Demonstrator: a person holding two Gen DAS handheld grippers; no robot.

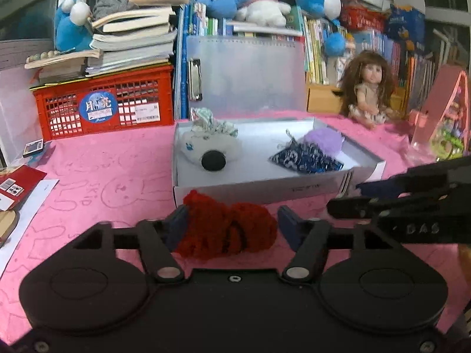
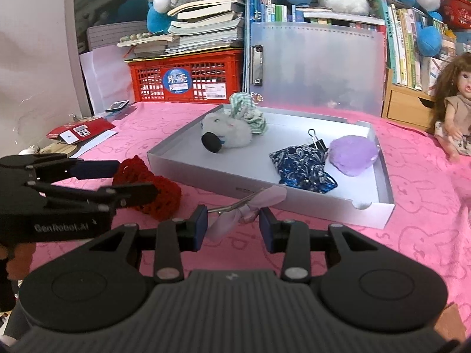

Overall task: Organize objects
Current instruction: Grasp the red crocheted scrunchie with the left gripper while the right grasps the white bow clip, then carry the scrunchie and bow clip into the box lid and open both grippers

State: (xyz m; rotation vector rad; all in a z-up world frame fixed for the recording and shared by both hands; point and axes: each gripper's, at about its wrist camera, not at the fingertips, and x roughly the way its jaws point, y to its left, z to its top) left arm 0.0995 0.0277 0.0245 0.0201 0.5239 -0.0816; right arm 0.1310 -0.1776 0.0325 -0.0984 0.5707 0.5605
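A red knitted scrunchie (image 1: 226, 229) lies on the pink cloth between the open jaws of my left gripper (image 1: 232, 225), just before the white box (image 1: 265, 186). It also shows in the right wrist view (image 2: 150, 188). My right gripper (image 2: 232, 226) is open around a pale pink bow hair clip (image 2: 250, 206) lying by the box's front wall (image 2: 265, 203). Inside the box lie a white fluffy scrunchie (image 2: 232, 132), a green striped scrunchie (image 2: 247, 114), a blue patterned scrunchie (image 2: 303, 167), a purple fluffy one (image 2: 353, 154) and a binder clip (image 2: 316, 141).
A red crate (image 1: 106, 106) under stacked books stands back left. A translucent folder (image 1: 244, 76) stands behind the box. A doll (image 1: 368, 88) sits back right, with a pink case (image 1: 444, 108) at far right. Papers and cards (image 1: 17, 188) lie at left.
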